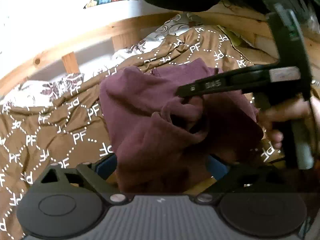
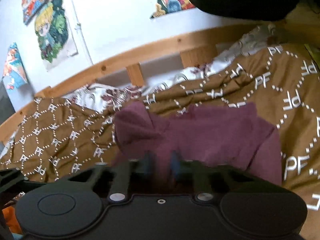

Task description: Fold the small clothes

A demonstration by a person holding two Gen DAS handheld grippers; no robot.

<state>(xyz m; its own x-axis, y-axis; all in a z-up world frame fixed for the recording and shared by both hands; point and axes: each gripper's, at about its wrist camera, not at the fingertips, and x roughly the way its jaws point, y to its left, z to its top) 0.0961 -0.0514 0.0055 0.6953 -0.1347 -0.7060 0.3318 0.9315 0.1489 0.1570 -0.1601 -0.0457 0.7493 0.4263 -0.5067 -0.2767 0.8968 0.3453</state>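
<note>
Jaws: our left gripper (image 1: 162, 166) gapes around the crumpled maroon knit garment (image 1: 160, 116), unclamped; our right gripper (image 2: 160, 164) pinches it — mid-bedspread (image 2: 60, 140), folding barely begun, still unfinished.

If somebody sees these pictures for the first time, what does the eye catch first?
First, the crumpled maroon fabric garment in the middle, lying on a brown bedspread printed with white letters. The right gripper pinches a fold of it, while the left gripper stands open around its near edge. Colourful cartoon posters hang on the wall behind.
</note>
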